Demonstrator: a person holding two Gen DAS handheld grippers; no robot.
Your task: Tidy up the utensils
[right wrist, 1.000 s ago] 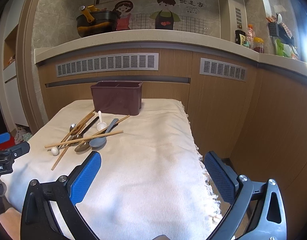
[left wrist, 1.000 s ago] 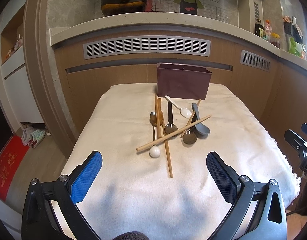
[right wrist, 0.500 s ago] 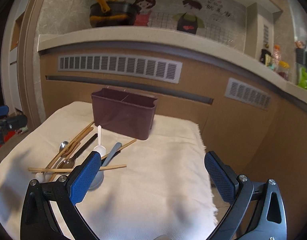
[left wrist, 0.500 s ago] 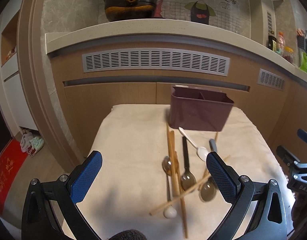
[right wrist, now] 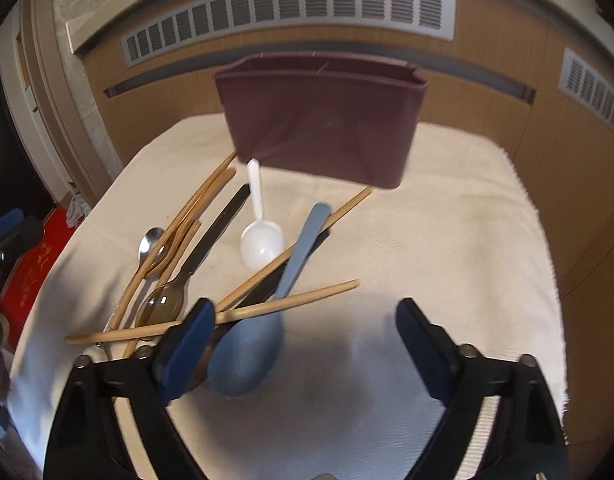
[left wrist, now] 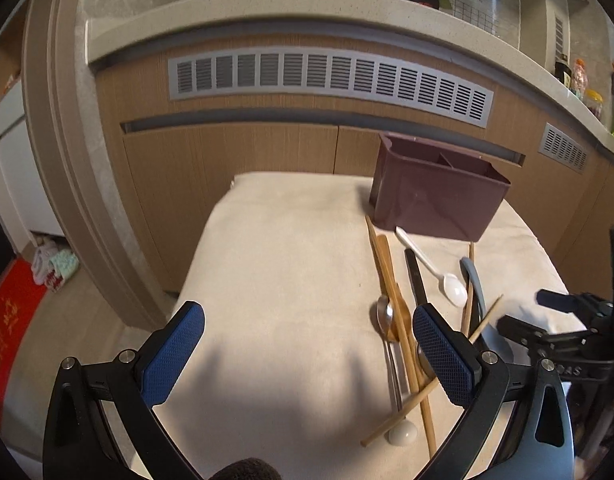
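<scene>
Step in hand: approach for the first pick. No utensil is held and none is seen in the bin yet.

Right claw (right wrist: 303, 340): jaws spread but closing, nothing between the pads. Its left pad sits just above the near end of the pile, beside the bowl of the grey spoon (right wrist: 251, 354). A chopstick (right wrist: 211, 316) lies crosswise over that spoon's neck and runs behind the pad.

Left claw (left wrist: 309, 354): jaws spread wide, empty, over bare cloth (left wrist: 275, 280) w/ the pile off to its right side. Its right pad overlaps the pile in view; contact cannot be told.

Pile, mid-table: grey spoon, a metal spoon (right wrist: 149, 246), a dark-handled spoon (right wrist: 167, 300), a white spoon (right wrist: 261, 240), plus several more chopsticks crossing them. Another white spoon's bowl (left wrist: 403, 432) shows at the near end in the left view. Items overlap; few lie free.

Far end of the table: the bin (right wrist: 323, 120), maroon, upright, divided into compartments per the left view. The white spoon's handle tip reaches almost to its base.

Next move, as a judgement: right claw should lower onto one item only, prob. the top chopstick or the grey spoon handle, pads either side of the shaft, then close. Since the chopstick rests on the spoon, lift it first, else neighbours get dragged. Then carry to the bin and drop handle-down in one compartment, keeping types apart.
</scene>
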